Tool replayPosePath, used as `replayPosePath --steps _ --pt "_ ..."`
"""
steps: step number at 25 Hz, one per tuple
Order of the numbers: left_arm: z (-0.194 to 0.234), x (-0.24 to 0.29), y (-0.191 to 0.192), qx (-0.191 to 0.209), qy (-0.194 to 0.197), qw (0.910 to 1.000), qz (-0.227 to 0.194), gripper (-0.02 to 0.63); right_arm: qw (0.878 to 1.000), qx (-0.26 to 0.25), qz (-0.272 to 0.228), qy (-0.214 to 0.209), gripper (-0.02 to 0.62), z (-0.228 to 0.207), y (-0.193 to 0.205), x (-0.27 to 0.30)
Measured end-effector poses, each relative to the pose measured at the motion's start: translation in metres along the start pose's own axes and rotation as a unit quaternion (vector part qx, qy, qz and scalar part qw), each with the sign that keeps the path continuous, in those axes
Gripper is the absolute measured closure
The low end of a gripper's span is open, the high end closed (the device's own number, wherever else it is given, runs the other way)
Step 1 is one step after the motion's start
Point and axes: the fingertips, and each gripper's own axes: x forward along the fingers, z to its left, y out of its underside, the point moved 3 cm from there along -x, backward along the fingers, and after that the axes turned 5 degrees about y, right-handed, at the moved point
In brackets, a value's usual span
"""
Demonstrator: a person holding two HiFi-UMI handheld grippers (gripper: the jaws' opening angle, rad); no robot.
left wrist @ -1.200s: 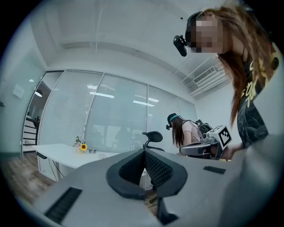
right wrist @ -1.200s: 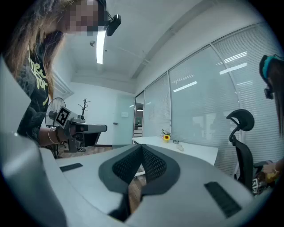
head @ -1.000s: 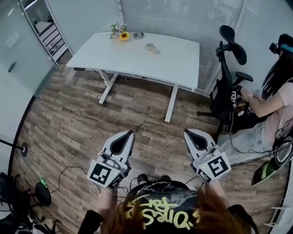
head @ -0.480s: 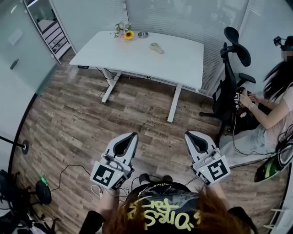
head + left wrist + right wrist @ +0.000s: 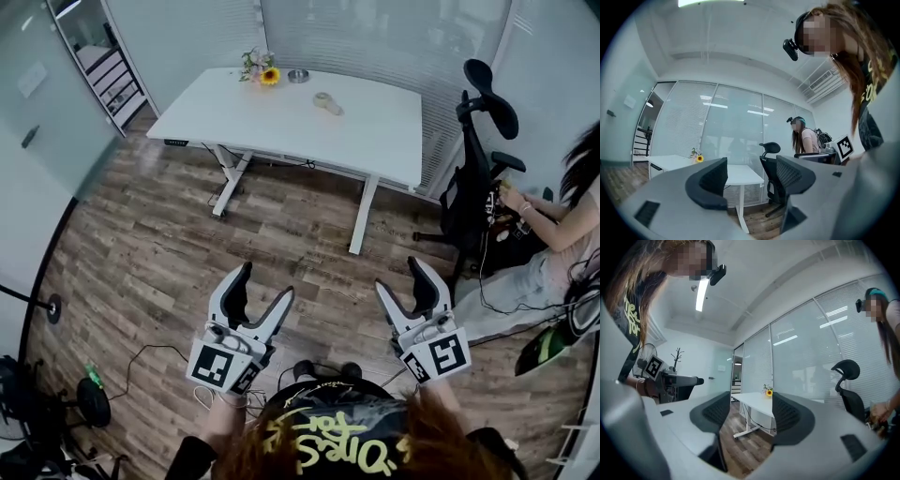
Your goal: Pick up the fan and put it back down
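Note:
I cannot pick out a fan for certain. A small beige object (image 5: 327, 101) lies on the far white table (image 5: 281, 117), too small to identify. My left gripper (image 5: 267, 281) (image 5: 750, 176) is held level over the wood floor, well short of the table. Its jaws have just been opening and stand wide, with nothing between them. My right gripper (image 5: 397, 274) (image 5: 751, 414) is beside it and also points at the table. Its jaws have likewise just been opening and hold nothing.
A sunflower bunch (image 5: 269, 77) and a small dish (image 5: 298, 75) stand at the table's back edge. A black office chair (image 5: 473, 187) and a seated person (image 5: 567, 225) are at the right. Cables (image 5: 150, 352) and black equipment (image 5: 89, 401) lie at the lower left.
Both grippers' jaws were shut in the earlier frames and now stand apart. The left gripper has shifted a little forward, and the table sits slightly lower in the head view.

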Motion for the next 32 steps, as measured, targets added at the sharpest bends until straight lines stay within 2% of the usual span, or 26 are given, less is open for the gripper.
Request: replayPosePath --steps 5,12,19,25,32 --pt "0.022 -0.014 0.001 0.002 0.000 0.9999 0.013 0.279 1.000 -0.005 0.005 0.009 0.331 0.015 -0.003 0.010" --pt "0.043 -0.025 0.012 0.002 0.028 0.9990 0.034 0.279 0.999 -0.008 0.011 0.035 0.331 0.040 0.007 0.014" --pt "0.057 -0.013 0.022 -0.002 0.036 0.9990 0.028 0.279 0.999 -0.002 0.027 0.047 0.331 0.034 0.021 0.025" --pt "0.076 0.017 0.033 -0.012 0.028 0.9989 0.036 0.281 0.999 0.001 0.029 0.030 0.331 0.017 0.030 0.063" --pt "0.116 0.091 0.034 -0.014 0.013 0.9995 0.025 0.293 1.000 -0.006 0.018 -0.002 0.331 -0.030 0.034 0.134"
